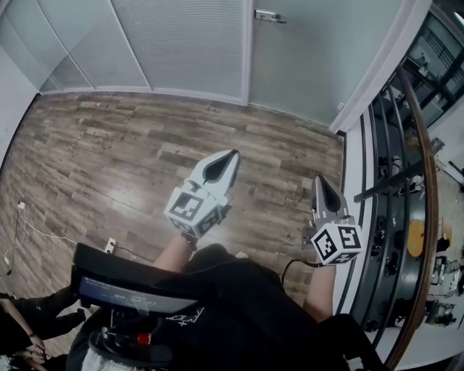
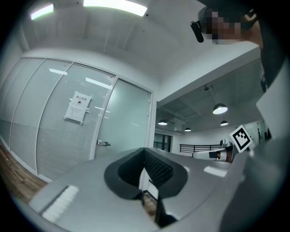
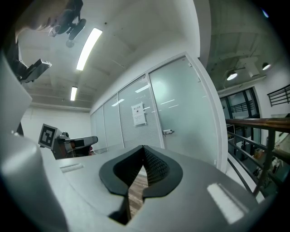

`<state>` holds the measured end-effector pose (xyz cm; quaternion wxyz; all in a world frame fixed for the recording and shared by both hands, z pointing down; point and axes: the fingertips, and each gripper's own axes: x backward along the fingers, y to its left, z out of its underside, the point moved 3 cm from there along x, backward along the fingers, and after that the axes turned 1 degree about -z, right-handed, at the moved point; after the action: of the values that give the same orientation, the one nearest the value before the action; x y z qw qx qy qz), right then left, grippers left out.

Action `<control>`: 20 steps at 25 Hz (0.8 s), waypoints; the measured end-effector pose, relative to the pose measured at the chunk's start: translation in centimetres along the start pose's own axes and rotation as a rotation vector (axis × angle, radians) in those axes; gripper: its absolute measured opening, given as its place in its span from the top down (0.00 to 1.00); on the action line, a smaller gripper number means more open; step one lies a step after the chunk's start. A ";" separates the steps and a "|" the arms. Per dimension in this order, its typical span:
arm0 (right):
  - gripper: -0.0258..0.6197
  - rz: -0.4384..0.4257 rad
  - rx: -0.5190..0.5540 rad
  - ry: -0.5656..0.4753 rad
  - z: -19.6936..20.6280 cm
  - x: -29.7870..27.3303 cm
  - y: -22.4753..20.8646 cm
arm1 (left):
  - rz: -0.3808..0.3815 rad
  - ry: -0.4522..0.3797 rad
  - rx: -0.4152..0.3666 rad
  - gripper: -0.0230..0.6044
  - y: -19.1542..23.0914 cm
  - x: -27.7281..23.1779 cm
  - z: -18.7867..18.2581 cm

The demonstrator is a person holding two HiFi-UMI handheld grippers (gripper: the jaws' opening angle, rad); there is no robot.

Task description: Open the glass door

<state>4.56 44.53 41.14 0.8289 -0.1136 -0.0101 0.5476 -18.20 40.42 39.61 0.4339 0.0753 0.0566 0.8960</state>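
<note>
— So, what did the head view show?
— Both tongs sat low over the wood floor (image 1: pixel 109 145), the left gripper (image 1: pixel 230 156) at centre and the right gripper (image 1: pixel 320 181) beside it. The glass door (image 1: pixel 312 58) stood shut at the top edge, its handle (image 1: pixel 270 16) well apart from both.
— And the left gripper view?
— Jaws were pressed together on nothing, with the door left of centre.
— The right gripper view?
— Jaws were likewise closed and empty, with the door at centre right and a railing (image 3: pixel 253 123) at the far right.
</note>
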 end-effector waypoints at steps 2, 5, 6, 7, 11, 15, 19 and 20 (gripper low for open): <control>0.96 0.006 -0.004 0.000 0.0 0.3 -0.1 | -0.003 0.006 -0.008 0.96 0.0 0.2 0.2; 0.96 0.014 -0.012 0.003 0.0 0.8 -0.5 | 0.000 0.002 0.018 0.96 -0.4 0.2 -0.1; 0.96 0.017 -0.015 0.004 -0.1 0.9 -0.6 | 0.003 0.006 0.025 0.96 -0.6 0.2 -0.1; 0.96 0.019 -0.018 0.004 -0.1 0.9 -0.6 | 0.006 0.017 0.029 0.96 -0.6 0.2 0.0; 0.96 0.009 -0.017 -0.002 0.0 0.6 -0.3 | 0.018 0.003 0.030 0.96 -0.5 0.1 0.0; 0.96 -0.005 -0.008 -0.011 -0.3 1.5 -0.1 | 0.004 0.036 0.022 0.96 -1.1 0.3 0.3; 0.96 0.011 -0.011 -0.010 0.1 1.6 0.2 | 0.001 -0.002 0.014 0.96 -0.4 0.3 0.2; 0.96 0.018 -0.012 -0.010 0.2 1.6 0.0 | 0.003 -0.002 0.015 0.96 -0.4 0.1 0.4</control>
<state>5.19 46.02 41.14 0.8232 -0.1161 -0.0163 0.5555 -17.88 40.80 39.92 0.4321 0.0794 0.0630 0.8961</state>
